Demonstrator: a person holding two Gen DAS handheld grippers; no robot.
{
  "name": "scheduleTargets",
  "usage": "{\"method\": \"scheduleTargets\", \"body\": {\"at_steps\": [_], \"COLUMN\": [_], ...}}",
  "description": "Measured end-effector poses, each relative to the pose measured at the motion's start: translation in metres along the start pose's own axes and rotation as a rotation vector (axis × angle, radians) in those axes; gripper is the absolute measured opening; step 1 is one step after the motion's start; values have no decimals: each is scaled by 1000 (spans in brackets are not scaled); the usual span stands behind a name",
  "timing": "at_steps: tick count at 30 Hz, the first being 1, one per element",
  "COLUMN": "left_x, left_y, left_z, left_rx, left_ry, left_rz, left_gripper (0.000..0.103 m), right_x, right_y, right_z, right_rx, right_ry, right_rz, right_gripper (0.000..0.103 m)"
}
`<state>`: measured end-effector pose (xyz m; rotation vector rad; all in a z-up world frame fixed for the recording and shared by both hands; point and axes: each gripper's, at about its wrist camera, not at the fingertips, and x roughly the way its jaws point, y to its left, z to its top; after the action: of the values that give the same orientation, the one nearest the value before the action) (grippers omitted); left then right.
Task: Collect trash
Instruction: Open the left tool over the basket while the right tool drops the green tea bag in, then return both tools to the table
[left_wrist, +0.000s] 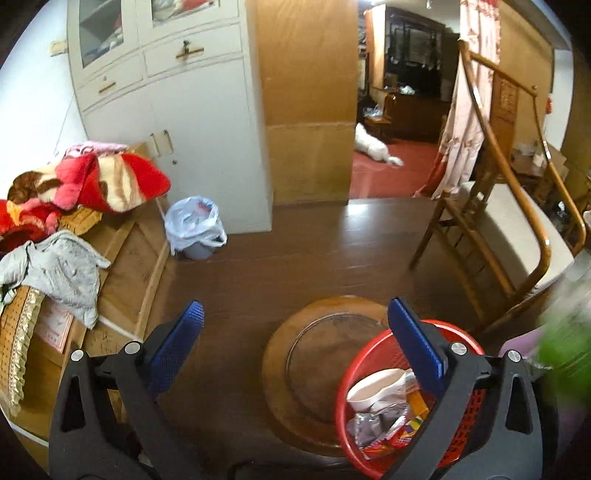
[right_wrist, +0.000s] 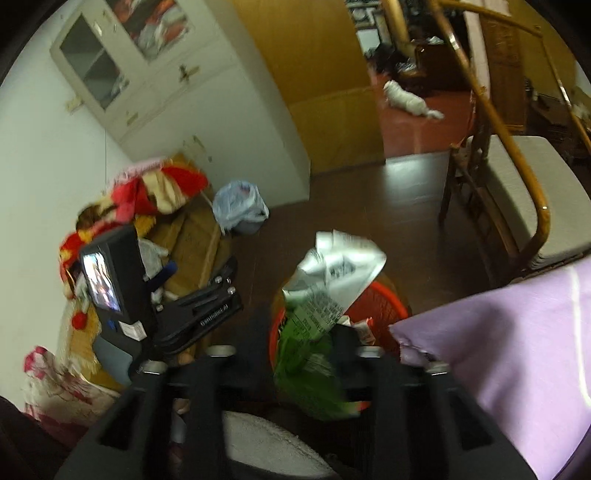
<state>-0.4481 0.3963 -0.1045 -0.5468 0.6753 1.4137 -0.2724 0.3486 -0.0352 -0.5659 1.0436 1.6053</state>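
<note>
Left gripper (left_wrist: 295, 325) jaws wide, empty over basket (left_wrist: 354, 373).

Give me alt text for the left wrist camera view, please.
The open, empty left gripper with blue pads hovers over a red plastic basket holding wrappers and a white paper cup, on a round wooden stool. Behind stand a white cabinet and a bag-lined bin.

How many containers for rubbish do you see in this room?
2. A red basket of wrappers sits near the grippers beside a round wooden stool; a bag-lined bin stands on the floor by the white cabinet. Others may be hidden.
</note>
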Motion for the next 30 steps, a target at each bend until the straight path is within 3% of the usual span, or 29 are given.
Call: {"method": "scheduleTargets", "body": {"at_steps": [5, 9, 13, 22, 30], "left_x": [9, 1, -11, -54, -114], "left_y": [-6, -17, -27, -34, -44], "left_z": [-5, -8, -8, -2, -3], "left_rx": [32, 82, 117, 118, 120], "left_ry": [28, -2, -42, -134, -268], "left_rz": [16, 12, 4, -91, -196], "left_gripper": [96, 96, 96, 96, 96], "right_x": [19, 9, -12, -69, -137], "right_y": [-6, -15, -26, -33, -33], "right_z": [0, -1, -6, -24, -70], "right_rx": [5, 40, 63, 116, 164], "right_ry": [43, 24, -22, -148, -278], "right_rz": [-35, -43, -65, -130, -203], "right_gripper": [50, 51, 56, 63, 72]}}
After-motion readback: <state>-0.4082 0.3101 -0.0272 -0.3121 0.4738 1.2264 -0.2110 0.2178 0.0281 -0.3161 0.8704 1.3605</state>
